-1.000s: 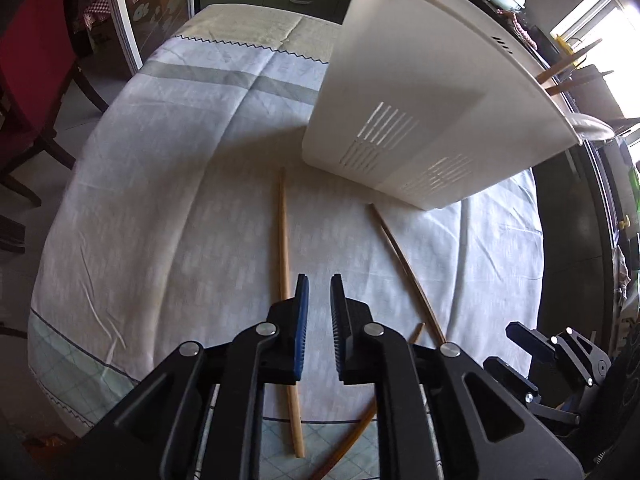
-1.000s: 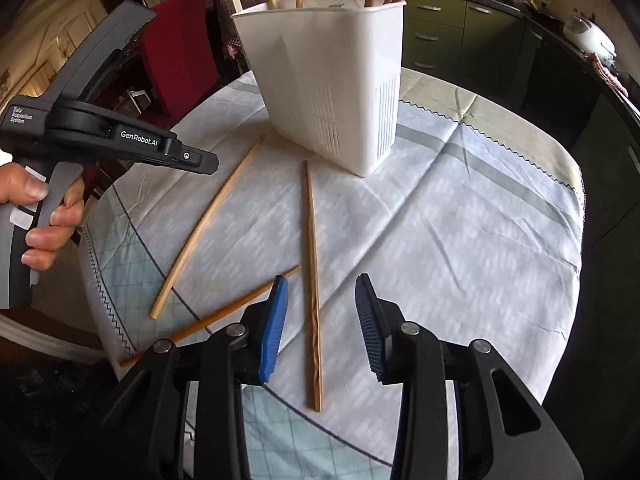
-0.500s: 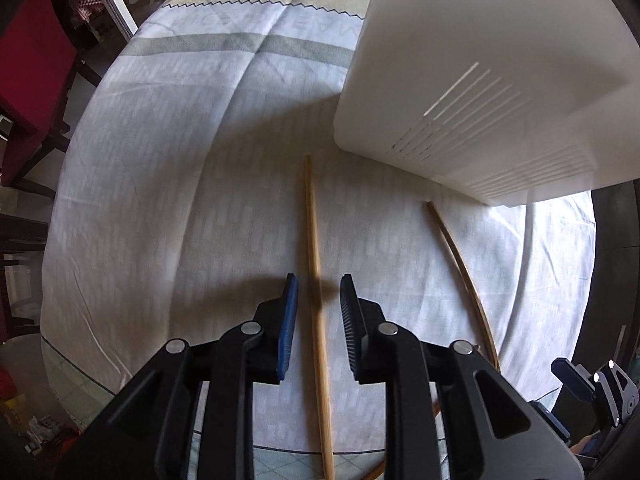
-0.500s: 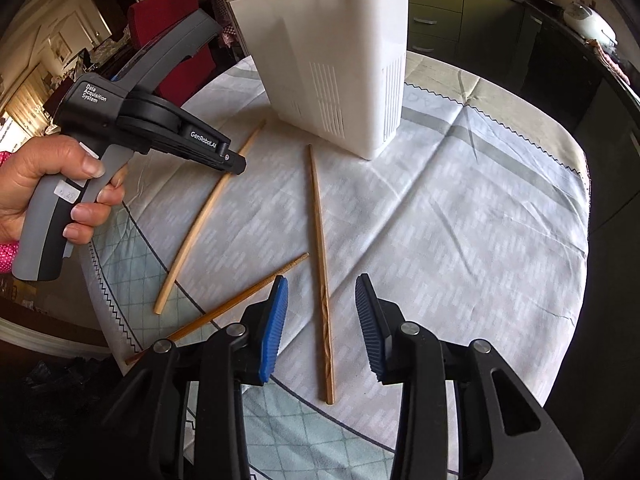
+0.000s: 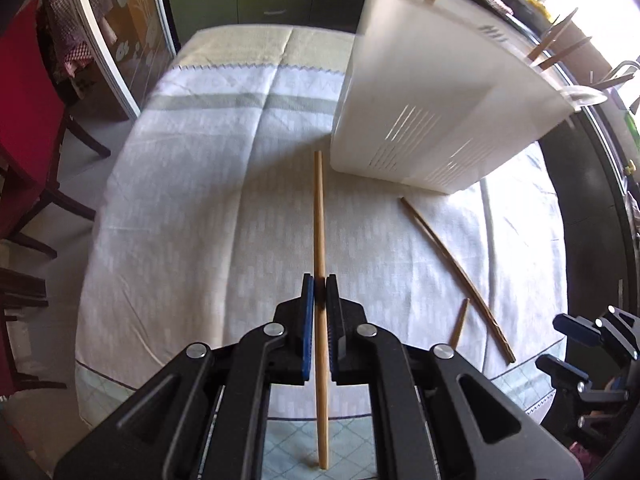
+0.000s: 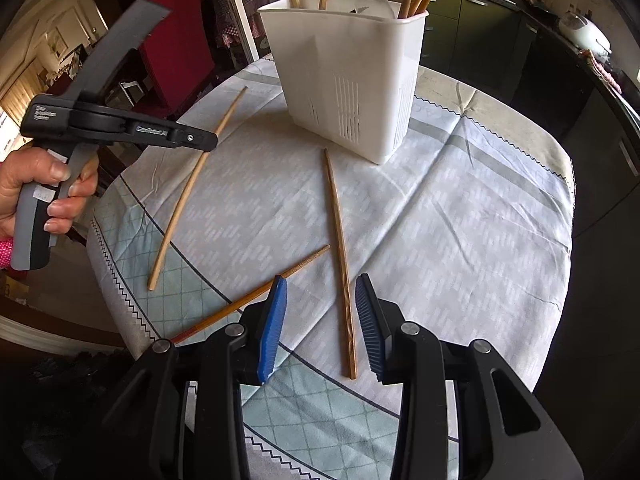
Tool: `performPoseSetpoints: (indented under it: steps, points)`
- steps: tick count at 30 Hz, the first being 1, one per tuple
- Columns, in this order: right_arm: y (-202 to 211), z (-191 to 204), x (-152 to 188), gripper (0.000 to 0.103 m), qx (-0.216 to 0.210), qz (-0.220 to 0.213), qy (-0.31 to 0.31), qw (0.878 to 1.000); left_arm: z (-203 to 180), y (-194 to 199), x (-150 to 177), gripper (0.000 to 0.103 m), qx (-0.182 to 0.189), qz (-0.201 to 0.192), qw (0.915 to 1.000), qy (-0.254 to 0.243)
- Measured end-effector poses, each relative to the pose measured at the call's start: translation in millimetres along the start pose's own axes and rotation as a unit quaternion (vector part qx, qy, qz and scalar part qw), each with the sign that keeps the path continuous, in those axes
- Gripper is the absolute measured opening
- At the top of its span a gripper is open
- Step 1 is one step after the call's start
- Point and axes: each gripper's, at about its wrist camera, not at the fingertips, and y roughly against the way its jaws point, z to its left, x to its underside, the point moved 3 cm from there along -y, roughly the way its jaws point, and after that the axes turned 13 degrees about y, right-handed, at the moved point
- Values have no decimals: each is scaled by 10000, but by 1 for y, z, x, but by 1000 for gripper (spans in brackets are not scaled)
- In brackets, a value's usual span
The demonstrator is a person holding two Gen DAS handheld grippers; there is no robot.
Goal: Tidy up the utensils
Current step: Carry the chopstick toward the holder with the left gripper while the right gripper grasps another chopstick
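My left gripper (image 5: 319,284) is shut on a pale wooden chopstick (image 5: 319,216), pinching it near its middle. The right wrist view shows the same gripper (image 6: 212,144) clamped on that chopstick (image 6: 180,208) above the cloth, with a hand (image 6: 40,192) on its handle. My right gripper (image 6: 321,288) stands open above a dark twisted chopstick (image 6: 338,236) and touches nothing. A reddish-brown chopstick (image 6: 288,274) lies slantwise by its left finger. The white slotted utensil holder (image 6: 348,76) stands at the back of the table with several chopsticks and a pale spoon in it.
The round table wears a pale patterned cloth (image 6: 460,220). A red chair (image 5: 24,100) stands off its left side and dark green cabinets (image 6: 480,12) line the back wall. The cloth's edge hangs close below both grippers.
The left gripper's jaws have closed on the pale chopstick that lay between them half a second ago, and the gripper has drawn back and up a little. The right gripper stays open.
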Motion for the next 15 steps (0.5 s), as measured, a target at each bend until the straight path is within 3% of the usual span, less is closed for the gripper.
performPoseSetpoints:
  steps: [5, 10, 15]
  points:
    - [4, 10, -3, 37, -7, -23, 59, 10000, 4, 65, 14, 6, 364, -857, 9951, -324]
    - [-2, 24, -4, 37, -69, 70, 137, 9999, -4, 108, 24, 6, 610, -1658, 9821, -651]
    - [-3, 23, -5, 37, -54, 118, -20, 9999, -16, 132, 25, 6, 802, -2107, 9704, -868]
